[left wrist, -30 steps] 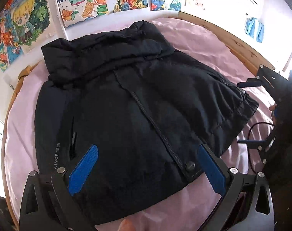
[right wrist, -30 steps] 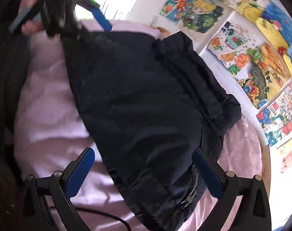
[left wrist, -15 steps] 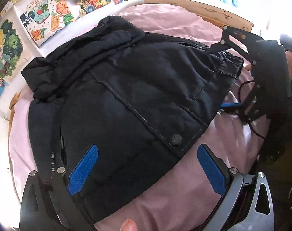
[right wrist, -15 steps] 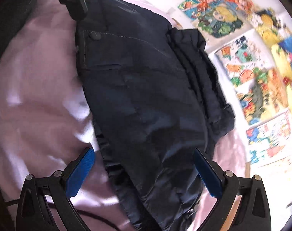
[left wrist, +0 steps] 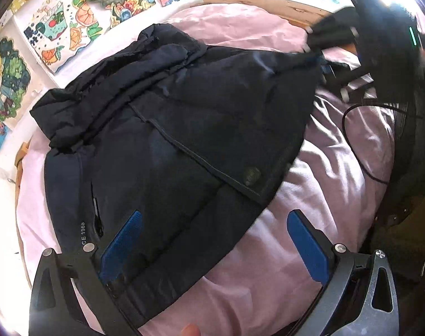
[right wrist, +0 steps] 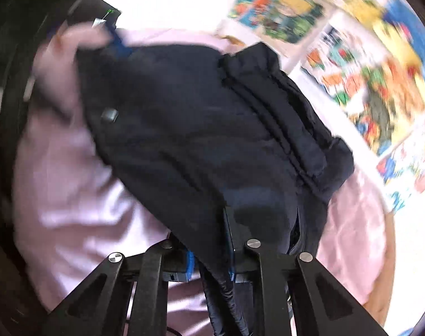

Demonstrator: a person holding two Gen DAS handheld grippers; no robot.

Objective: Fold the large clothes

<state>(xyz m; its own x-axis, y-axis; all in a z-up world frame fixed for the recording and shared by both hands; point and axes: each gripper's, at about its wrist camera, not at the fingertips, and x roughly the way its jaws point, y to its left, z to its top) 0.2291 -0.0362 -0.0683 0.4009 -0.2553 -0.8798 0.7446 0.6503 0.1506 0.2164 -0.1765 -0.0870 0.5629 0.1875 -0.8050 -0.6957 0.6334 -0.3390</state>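
The dark jacket (left wrist: 170,140) lies spread on the pink bedsheet (left wrist: 324,168). The right gripper (right wrist: 212,263) pinches its hem corner tightly; the left gripper (left wrist: 212,240) hovers spread wide over the near hem, gripping nothing

Jacket (left wrist: 170,145) lies on bedsheet (left wrist: 332,168), drawings (left wrist: 72,25) behind.
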